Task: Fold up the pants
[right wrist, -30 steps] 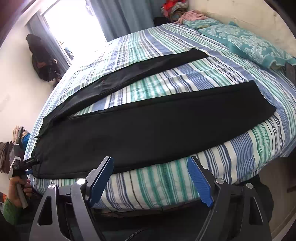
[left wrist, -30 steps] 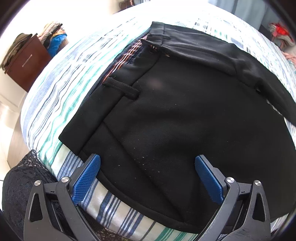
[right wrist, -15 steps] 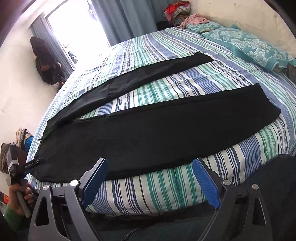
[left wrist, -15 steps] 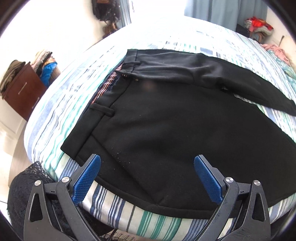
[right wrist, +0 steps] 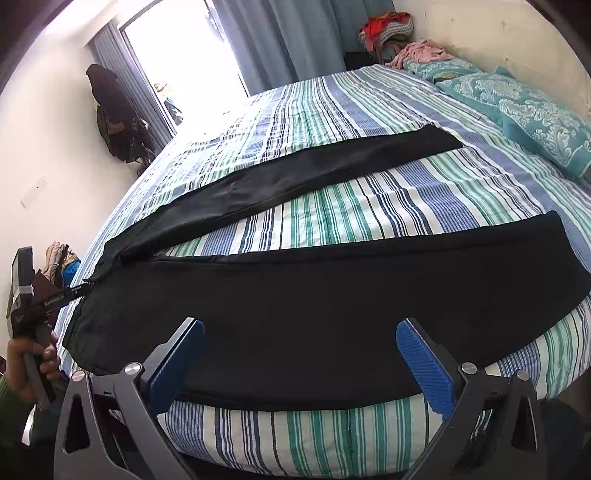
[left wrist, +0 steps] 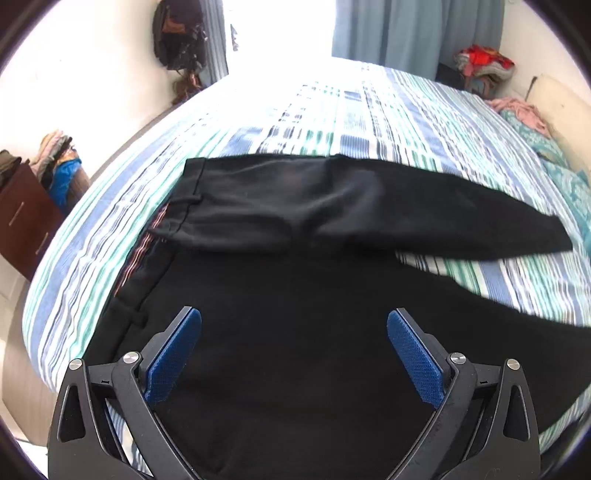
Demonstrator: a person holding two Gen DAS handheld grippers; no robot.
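Note:
Black pants (left wrist: 295,295) lie spread flat on a striped bed (left wrist: 332,118), legs apart in a V, waistband at the left. My left gripper (left wrist: 294,328) is open and empty, hovering over the near hip area by the waistband. In the right wrist view the pants (right wrist: 332,295) stretch across the bed with the near leg along the front edge. My right gripper (right wrist: 300,345) is open and empty above the near leg's middle. The left gripper also shows in the right wrist view (right wrist: 79,290) at the waistband, held by a hand.
Teal patterned pillows (right wrist: 524,110) lie at the bed's head on the right. A brown dresser (left wrist: 18,221) with piled clothes stands left of the bed. Clothes heap (right wrist: 388,29) sits in the far corner, curtains (right wrist: 295,37) behind, a hanging dark garment (right wrist: 114,114) on the left wall.
My left gripper has risen and moved forward over the waist area, tilting up to show more of the bed. My right gripper has moved slightly closer over the near leg.

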